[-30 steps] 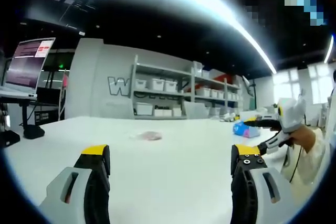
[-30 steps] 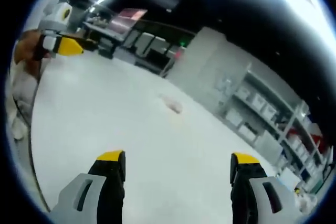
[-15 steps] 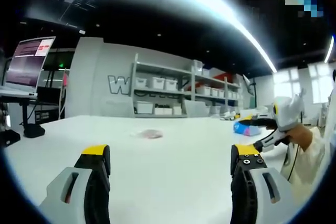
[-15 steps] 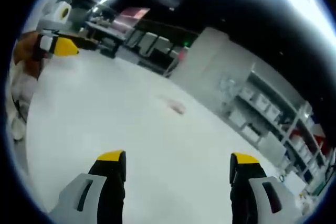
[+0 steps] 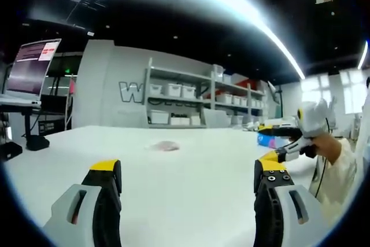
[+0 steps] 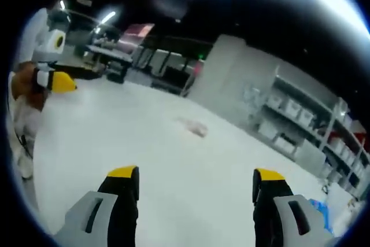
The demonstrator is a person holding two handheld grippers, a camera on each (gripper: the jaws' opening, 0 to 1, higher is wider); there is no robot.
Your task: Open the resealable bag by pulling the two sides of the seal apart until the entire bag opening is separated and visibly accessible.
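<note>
White table (image 5: 191,189); bag (image 5: 165,146) distant, blurred, seal indiscernible; tools agape.

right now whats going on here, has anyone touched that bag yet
Not yet. A person holds a gripper in each hand above a white table, and both sets of jaws stand open with nothing between them. The left gripper and right gripper both point toward the bag, a small pinkish thing lying alone well ahead of them on the table. The bag is too small and blurred to tell whether its seal is shut.
</note>
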